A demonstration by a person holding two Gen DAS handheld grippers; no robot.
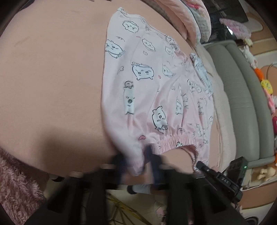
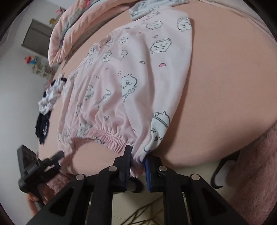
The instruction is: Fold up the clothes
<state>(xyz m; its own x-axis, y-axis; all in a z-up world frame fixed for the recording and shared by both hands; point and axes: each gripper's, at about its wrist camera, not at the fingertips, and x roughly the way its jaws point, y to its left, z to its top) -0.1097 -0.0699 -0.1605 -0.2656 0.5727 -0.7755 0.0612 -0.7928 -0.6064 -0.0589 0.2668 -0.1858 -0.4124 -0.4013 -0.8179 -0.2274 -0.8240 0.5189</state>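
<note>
Pink pyjama trousers [image 1: 147, 83] [image 2: 121, 77] printed with cartoon animals lie flat on a pink bed sheet [image 1: 52, 77] [image 2: 225, 86]. Their elastic waistband [image 1: 173, 140] [image 2: 107, 136] faces the near edge of the bed. My left gripper [image 1: 136, 155] is shut on one corner of the waistband, with bunched cloth between its blurred fingers. My right gripper [image 2: 137, 154] is shut on the opposite corner, pink fabric pinched between the black and blue pads. Each view shows the other tool at its side: the right gripper [image 1: 199, 163] and the left gripper [image 2: 59, 154].
A rolled pink quilt [image 1: 181, 15] [image 2: 69, 34] lies at the back of the bed. A dark-and-white garment [image 2: 46, 107] sits beside the trousers. Grey-green padded furniture [image 1: 242, 97] runs along one side. Fuzzy pink fabric [image 1: 15, 181] [image 2: 251, 164] hangs at the near edge, and a slipper [image 2: 223, 174] lies on the floor.
</note>
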